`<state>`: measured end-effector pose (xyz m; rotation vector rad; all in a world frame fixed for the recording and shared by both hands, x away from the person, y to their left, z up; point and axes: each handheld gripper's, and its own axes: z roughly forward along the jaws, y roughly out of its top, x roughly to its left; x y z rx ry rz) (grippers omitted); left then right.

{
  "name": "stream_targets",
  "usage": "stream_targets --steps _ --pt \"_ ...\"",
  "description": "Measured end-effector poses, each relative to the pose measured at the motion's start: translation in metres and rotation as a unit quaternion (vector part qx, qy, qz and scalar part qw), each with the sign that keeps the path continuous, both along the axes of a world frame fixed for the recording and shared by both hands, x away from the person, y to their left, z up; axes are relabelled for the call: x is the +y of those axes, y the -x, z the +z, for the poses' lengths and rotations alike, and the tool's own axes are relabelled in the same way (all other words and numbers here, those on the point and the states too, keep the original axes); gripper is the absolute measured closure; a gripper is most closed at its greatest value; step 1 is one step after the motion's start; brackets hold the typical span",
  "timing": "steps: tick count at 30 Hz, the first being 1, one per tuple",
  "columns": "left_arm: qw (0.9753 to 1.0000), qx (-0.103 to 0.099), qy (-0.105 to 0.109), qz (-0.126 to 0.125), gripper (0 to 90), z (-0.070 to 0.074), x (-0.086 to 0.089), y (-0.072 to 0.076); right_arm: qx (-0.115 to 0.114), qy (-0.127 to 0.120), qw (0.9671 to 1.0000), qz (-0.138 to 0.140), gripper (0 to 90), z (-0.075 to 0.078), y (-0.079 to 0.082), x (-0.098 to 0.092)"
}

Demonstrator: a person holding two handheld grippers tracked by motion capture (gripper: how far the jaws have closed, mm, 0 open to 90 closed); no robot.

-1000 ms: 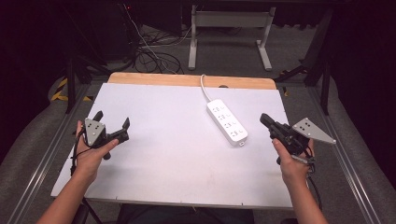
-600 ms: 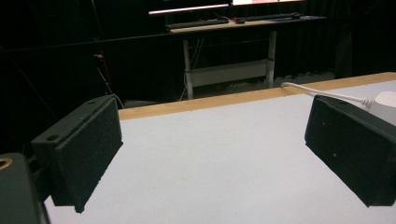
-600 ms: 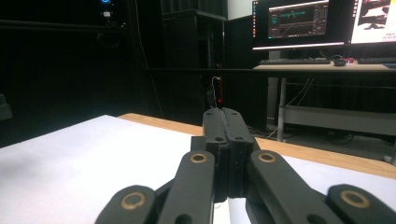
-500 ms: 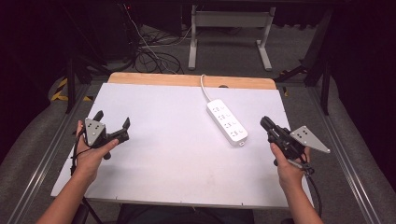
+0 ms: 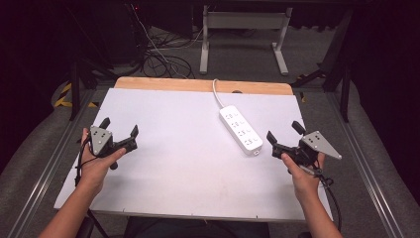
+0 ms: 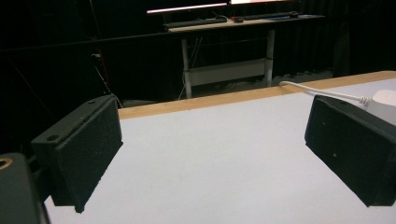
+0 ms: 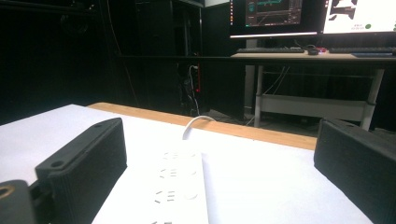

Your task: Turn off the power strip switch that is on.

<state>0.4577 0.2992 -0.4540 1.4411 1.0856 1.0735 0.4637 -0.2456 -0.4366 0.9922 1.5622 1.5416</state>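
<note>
A white power strip (image 5: 240, 130) lies on the white table (image 5: 188, 173), right of the middle, and its cable (image 5: 216, 91) runs off the far edge. My left gripper (image 5: 119, 127) is held open over the table's left side with nothing between its jaws. At the right, my right gripper (image 5: 284, 132) is open just right of the strip's near end. In the left gripper view the left gripper (image 6: 212, 140) faces bare table, and the strip (image 6: 385, 100) peeks from behind one jaw. In the right gripper view the strip (image 7: 180, 186) lies just ahead of the open right gripper (image 7: 219, 163).
A wooden band (image 5: 198, 85) edges the far side of the table. Beyond it a desk frame (image 5: 242, 29) stands on the floor beside loose cables (image 5: 158, 59). Metal rails (image 5: 49, 163) run along both sides of the table.
My right gripper has drawn slightly toward the person and turned, so both its jaws now show spread apart. The left gripper and the power strip have not moved.
</note>
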Motion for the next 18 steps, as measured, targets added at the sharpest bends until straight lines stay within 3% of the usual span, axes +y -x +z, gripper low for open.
stream_targets --steps 13,18 --pt "1.0 0.005 0.003 0.007 4.5 -0.0002 0.0014 -0.0031 0.005 0.003 0.9999 0.008 2.1 -0.0059 -0.0039 -0.0035" --pt "1.0 0.002 0.004 0.005 4.4 -0.0002 0.0007 -0.001 -0.003 0.005 0.9999 0.011 1.2 -0.0027 -0.0005 -0.0036"
